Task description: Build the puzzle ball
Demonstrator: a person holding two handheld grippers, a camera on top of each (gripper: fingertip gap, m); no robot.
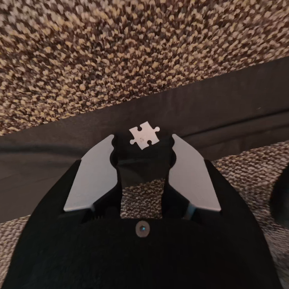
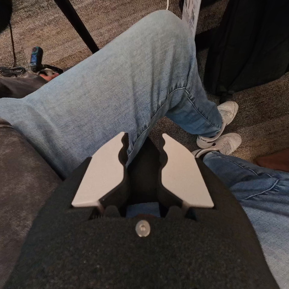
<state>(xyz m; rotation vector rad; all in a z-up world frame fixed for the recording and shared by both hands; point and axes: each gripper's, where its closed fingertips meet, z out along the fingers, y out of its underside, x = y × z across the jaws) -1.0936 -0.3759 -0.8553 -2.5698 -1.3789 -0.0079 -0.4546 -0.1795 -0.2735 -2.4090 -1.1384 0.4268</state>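
Puzzle piece [image 1: 144, 135], white and blank side up, lies on a dark cloth [image 1: 219, 100] over speckled carpet [image 1: 109, 46], just ahead of the left gripper [image 1: 143, 140] with fingers spread wide, while the right gripper [image 2: 143, 140] hangs parted and empty over a jeans-clad leg [image 2: 117, 78].

Left wrist view: pale puzzle piece [image 1: 144, 135] carries a small printed mark near its centre, not transcribed.
Right wrist view: white shoe [image 2: 203, 141] has dark brand lettering at the heel. The white printed sheet [image 2: 191, 14] at the top edge is too blurred to read.
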